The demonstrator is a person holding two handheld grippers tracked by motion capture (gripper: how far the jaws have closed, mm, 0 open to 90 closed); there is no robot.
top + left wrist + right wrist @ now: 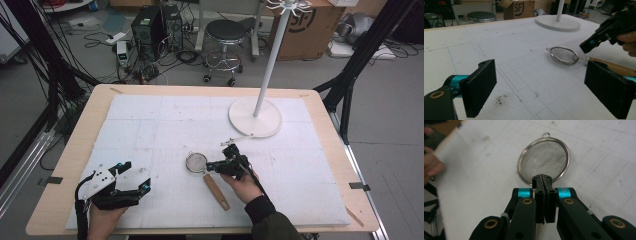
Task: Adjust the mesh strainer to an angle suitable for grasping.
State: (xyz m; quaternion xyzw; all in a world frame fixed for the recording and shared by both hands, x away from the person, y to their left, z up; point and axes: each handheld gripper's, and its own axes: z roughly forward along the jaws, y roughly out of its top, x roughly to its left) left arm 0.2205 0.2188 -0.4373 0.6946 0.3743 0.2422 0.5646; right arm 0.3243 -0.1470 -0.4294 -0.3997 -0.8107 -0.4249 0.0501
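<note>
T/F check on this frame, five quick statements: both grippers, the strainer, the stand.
1. The left gripper is open, nothing between its jaws. True.
2. The right gripper is wide open. False: its jaws are pressed together, just beside the strainer.
3. The strainer hangs from the white stand. False: it lies on the white mat.
4. The strainer's handle is wooden. True.
5. The strainer is full of food. False: its mesh looks empty.
</note>
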